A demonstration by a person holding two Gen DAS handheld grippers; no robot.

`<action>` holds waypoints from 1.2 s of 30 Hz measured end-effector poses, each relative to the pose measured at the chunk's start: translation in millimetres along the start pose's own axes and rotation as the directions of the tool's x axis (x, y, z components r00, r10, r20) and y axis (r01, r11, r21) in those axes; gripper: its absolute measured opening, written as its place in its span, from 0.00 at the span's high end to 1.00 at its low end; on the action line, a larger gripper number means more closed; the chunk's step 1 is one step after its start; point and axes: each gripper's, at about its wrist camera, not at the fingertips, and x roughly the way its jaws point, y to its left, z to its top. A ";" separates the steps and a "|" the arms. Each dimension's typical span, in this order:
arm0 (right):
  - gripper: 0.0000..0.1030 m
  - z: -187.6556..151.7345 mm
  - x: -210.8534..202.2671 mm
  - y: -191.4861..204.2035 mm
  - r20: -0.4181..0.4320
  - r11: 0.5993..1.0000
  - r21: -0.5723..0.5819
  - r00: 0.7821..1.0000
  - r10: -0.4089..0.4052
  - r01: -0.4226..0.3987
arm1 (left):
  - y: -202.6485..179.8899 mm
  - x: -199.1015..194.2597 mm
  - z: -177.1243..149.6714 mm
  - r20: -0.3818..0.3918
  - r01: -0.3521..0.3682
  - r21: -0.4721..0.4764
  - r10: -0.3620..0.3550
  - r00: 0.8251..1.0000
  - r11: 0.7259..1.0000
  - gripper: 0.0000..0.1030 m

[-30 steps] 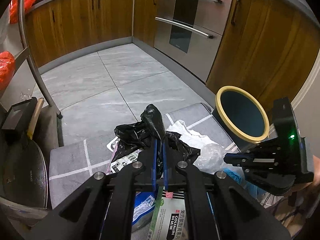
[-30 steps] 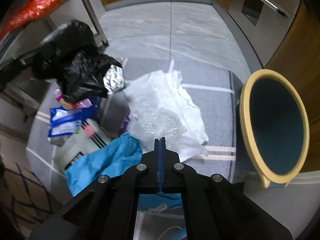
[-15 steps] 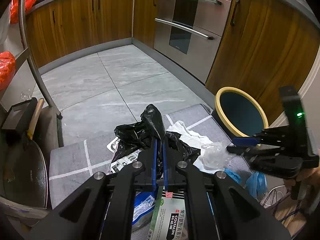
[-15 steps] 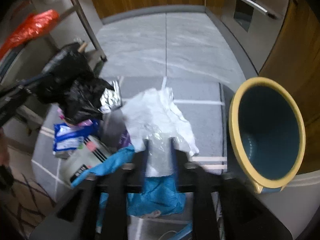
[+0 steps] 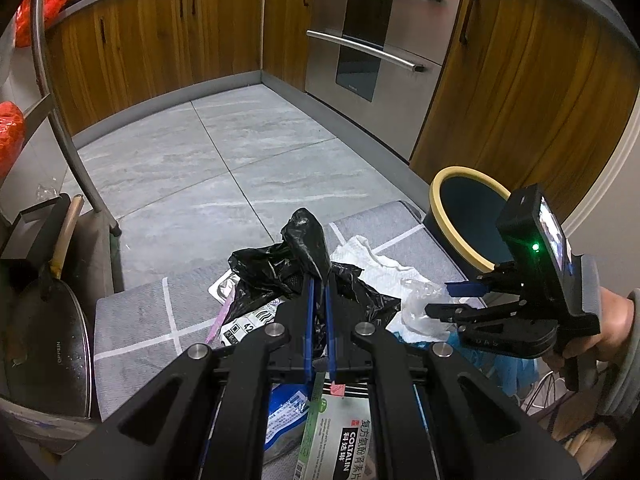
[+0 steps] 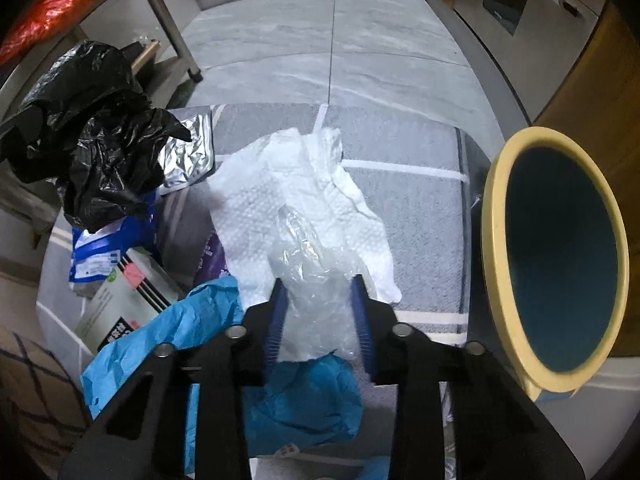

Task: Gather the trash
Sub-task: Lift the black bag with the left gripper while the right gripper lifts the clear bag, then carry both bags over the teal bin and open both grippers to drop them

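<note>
the clear wrap [image 6: 310, 276] lies on the mat between the right claw's [image 6: 320, 320] part-open, closing jaws, long axis running away from it. bin [image 6: 554, 264] stands to its right. left claw [image 5: 316, 320] pinches a black bag [image 5: 296, 264].

black bag [image 6: 96, 140], white towel [image 6: 280, 192], blue-n-yellow bin [image 6: 556, 264]

Counted on the grey mat [image 6: 404, 148] are one black plastic bag [image 6: 92, 136], one silver foil pouch [image 6: 190, 152], one white paper towel [image 6: 280, 196], one clear plastic wrapper [image 6: 308, 264], one blue crumpled sheet [image 6: 200, 320], one medicine box [image 6: 124, 304] and one yellow-rimmed bin [image 6: 494, 216].
</note>
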 end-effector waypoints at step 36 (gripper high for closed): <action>0.86 -7.1 -118.3 -152.4 0.257 0.846 0.521 0.924 -0.284 0.115 | -154.4 42.2 73.7 0.020 0.209 0.197 -0.217 0.976 0.958 0.95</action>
